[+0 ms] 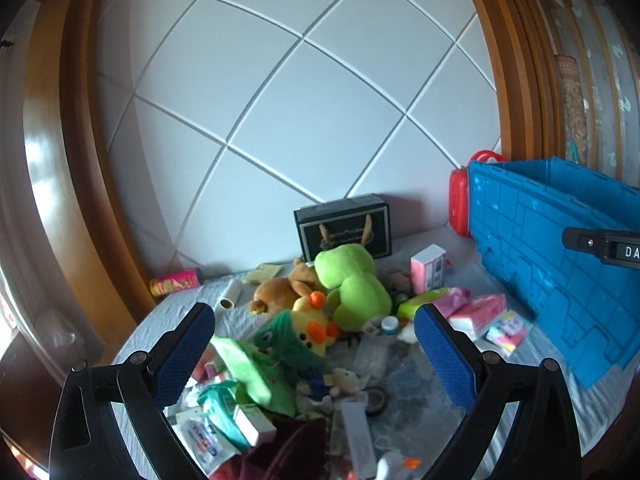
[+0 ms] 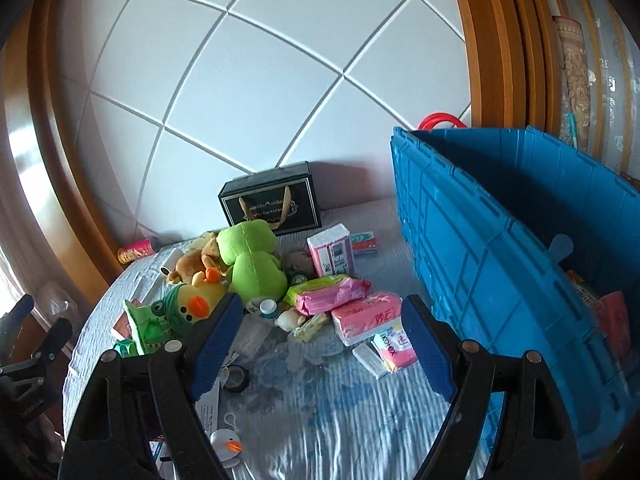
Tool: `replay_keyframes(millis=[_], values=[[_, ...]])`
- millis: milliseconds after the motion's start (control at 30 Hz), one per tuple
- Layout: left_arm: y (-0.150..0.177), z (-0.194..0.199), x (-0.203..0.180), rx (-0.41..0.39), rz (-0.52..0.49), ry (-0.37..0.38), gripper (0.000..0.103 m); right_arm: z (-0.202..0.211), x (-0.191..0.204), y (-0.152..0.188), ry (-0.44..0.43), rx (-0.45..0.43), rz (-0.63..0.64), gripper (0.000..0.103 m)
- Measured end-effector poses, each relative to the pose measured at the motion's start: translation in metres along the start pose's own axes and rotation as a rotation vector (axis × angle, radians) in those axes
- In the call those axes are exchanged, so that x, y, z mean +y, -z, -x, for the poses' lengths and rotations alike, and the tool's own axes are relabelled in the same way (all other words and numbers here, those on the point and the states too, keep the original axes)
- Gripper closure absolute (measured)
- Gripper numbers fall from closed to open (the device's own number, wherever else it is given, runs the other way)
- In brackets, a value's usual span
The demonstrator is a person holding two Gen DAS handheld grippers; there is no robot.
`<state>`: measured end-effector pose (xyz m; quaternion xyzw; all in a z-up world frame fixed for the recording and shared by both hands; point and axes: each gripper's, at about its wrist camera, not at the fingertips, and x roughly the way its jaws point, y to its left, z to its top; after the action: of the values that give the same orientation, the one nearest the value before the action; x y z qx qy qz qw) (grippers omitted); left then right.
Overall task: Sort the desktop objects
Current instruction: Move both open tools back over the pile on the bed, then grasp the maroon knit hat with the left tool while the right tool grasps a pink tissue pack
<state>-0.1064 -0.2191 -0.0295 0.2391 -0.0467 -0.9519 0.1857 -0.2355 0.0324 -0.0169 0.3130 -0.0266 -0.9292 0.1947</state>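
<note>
- The pile of things to sort lies in the middle of your table, on the pale blue wrinkled cloth point(image 2: 352, 408).
- Right in front of your right gripper point(image 2: 320, 344) sits the pink soft tissue pack point(image 2: 366, 318), close to the big blue plastic crate point(image 2: 472, 248). I think it is light and squashy, so pinch it across its short sides and do not squeeze hard.
- Just beside it lies the small pink and white pad pack point(image 2: 394, 346). Its wrap looks slick, so it may slip.
- Behind them is the big green plush frog point(image 2: 252, 260), touching the yellow plush duck point(image 2: 200, 300) and the brown plush bear point(image 2: 192, 262). They look soft and light; grab a fat part of the body.
- The small black tape roll point(image 2: 236, 378) lies flat near your right gripper's left finger. It looks stiff, so take it by the rim.
- Your right gripper is wide open and holds nothing.
- Your left gripper point(image 1: 314, 352) is wide open too, hanging over the toys with nothing in it.
- At the back, the black gift box with gold ribbon point(image 2: 272, 204) stands by the white tiled wall point(image 2: 260, 80).
</note>
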Motion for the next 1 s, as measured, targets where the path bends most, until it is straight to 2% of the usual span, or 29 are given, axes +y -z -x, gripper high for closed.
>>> replay_keyframes(millis=[200,333,433,533,767,800,867,900,933,1000], values=[[0.050,-0.042,0.036,0.139,0.025,0.003,0.002,-0.049,0.020,0.024,0.022,0.105,0.017,0.021],[0.080,-0.058,0.048,0.220,0.038,0.011,0.002,-0.077,0.015,0.032,0.032,0.146,0.002,0.021],[0.101,-0.063,0.048,0.261,0.019,0.011,0.002,-0.097,0.004,0.035,0.042,0.177,-0.043,0.021],[0.123,-0.069,0.045,0.310,0.010,0.021,0.002,-0.118,0.005,0.039,0.069,0.210,-0.007,0.021],[0.162,-0.101,0.039,0.442,0.024,0.052,0.002,-0.154,0.005,0.052,0.068,0.278,0.019,0.021],[0.167,-0.105,0.038,0.455,0.027,0.054,0.005,-0.159,0.003,0.054,0.076,0.284,0.013,0.021],[0.176,-0.114,0.035,0.497,0.042,0.089,0.040,-0.168,-0.005,0.058,0.095,0.297,-0.005,0.021],[0.180,-0.120,0.033,0.524,0.049,0.106,0.069,-0.173,-0.010,0.059,0.102,0.300,-0.019,0.021],[0.185,-0.125,0.031,0.551,0.056,0.123,0.076,-0.177,-0.014,0.060,0.108,0.303,-0.034,0.021],[0.187,-0.126,0.026,0.547,0.046,0.137,0.079,-0.185,-0.024,0.060,0.124,0.309,-0.069,0.021]])
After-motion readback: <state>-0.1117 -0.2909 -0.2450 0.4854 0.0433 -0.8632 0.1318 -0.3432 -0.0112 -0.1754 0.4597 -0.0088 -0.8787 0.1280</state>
